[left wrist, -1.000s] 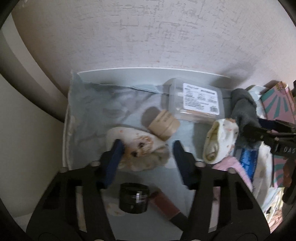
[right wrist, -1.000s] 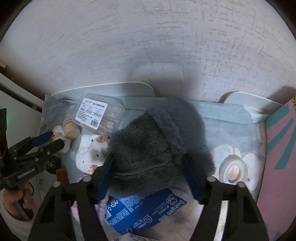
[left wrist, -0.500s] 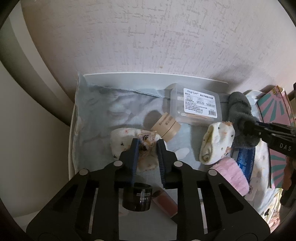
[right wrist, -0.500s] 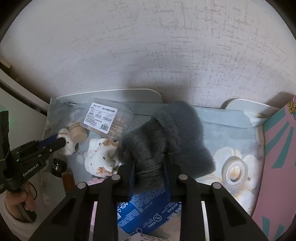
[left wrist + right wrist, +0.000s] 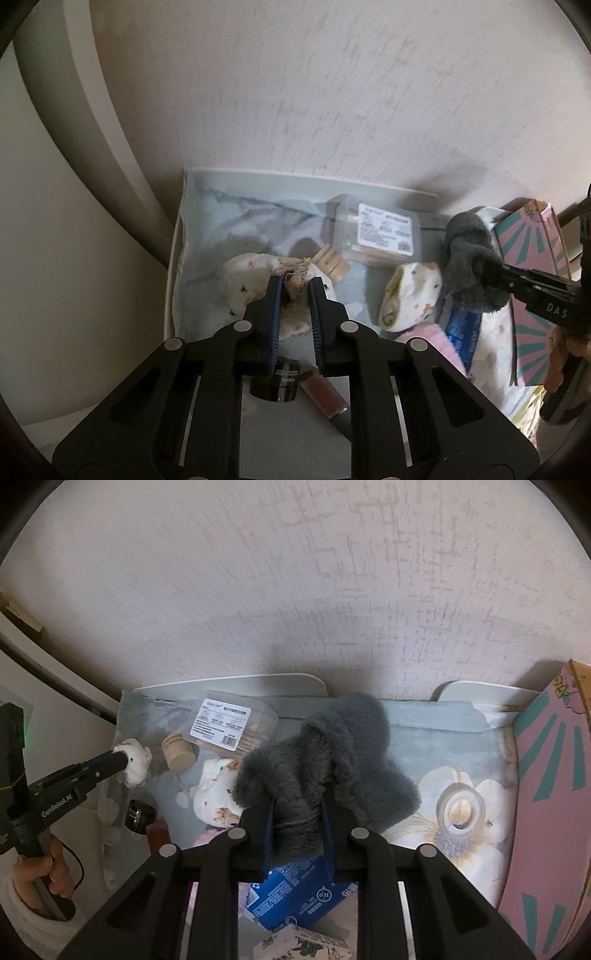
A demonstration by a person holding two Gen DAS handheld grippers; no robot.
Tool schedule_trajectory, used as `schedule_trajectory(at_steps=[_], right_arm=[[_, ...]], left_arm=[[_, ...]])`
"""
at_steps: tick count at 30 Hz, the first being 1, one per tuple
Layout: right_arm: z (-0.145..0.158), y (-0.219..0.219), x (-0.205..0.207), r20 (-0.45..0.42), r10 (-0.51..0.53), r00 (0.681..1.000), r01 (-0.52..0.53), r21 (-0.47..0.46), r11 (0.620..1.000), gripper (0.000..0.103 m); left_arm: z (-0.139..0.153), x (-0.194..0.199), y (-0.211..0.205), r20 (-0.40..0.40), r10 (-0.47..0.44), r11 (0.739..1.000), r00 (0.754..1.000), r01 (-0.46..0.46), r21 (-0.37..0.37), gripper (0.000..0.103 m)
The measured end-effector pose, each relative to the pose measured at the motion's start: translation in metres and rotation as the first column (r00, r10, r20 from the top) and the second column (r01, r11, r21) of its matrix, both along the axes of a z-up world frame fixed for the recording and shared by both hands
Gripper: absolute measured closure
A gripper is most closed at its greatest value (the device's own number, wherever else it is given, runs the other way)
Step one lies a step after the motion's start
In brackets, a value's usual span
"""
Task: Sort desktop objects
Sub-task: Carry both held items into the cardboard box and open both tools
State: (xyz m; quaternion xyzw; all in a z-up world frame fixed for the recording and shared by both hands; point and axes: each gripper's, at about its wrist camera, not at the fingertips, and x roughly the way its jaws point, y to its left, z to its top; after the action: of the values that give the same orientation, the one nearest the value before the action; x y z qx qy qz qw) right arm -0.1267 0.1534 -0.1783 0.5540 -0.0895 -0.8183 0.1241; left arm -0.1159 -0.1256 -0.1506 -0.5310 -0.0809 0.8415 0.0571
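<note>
the left gripper (image 5: 294,291) is closed down to a narrow gap on the frayed cuff of a small white sock (image 5: 255,280), pinching the fabric between its blue-padded fingers (image 5: 275,295). the sock hangs bunched around the fingertips, above a pale blue floral cloth (image 5: 221,229) that covers the desk against a textured wall (image 5: 295,92). from the right wrist view the same sock (image 5: 135,762) shows as a white lump at the tip of the left gripper (image 5: 122,762), held by the person's left hand (image 5: 44,871).

the right gripper (image 5: 297,819) is squeezed tight on a fluffy grey sock (image 5: 325,760), its fingers sunk into the pile so the fabric bulges out above and to both sides. in the left wrist view that grey sock (image 5: 469,258) sits clamped at the end of the right gripper (image 5: 487,269).

a second white sock (image 5: 410,295) lies between the two grippers, next to a clear plastic box (image 5: 380,229) with a printed label and a beige round jar (image 5: 332,264) tipped on its side. near the left gripper's base lie a black jar (image 5: 275,382) and a brown tube (image 5: 325,395). a blue packet (image 5: 303,893) lies under the right gripper, a roll of clear tape (image 5: 460,808) rests on the cloth to its right, and a pink and teal box (image 5: 554,794) stands at the far right edge.
</note>
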Motion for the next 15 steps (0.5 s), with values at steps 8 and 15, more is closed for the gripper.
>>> schedule_trajectory(at_steps=[8, 15], right_arm=[[0.036, 0.007, 0.014, -0.054, 0.004, 0.999, -0.004, 0.009, 1.0, 0.084], [0.082, 0.03, 0.032, -0.151, -0.003, 0.989, 0.006, 0.023, 1.0, 0.084]], left_arm=[[0.046, 0.003, 0.02, -0.068, -0.026, 1.0, 0.997, 0.026, 0.001, 0.09], [0.088, 0.003, 0.045, -0.136, -0.067, 0.998, 0.988, 0.068, 0.005, 0.09]])
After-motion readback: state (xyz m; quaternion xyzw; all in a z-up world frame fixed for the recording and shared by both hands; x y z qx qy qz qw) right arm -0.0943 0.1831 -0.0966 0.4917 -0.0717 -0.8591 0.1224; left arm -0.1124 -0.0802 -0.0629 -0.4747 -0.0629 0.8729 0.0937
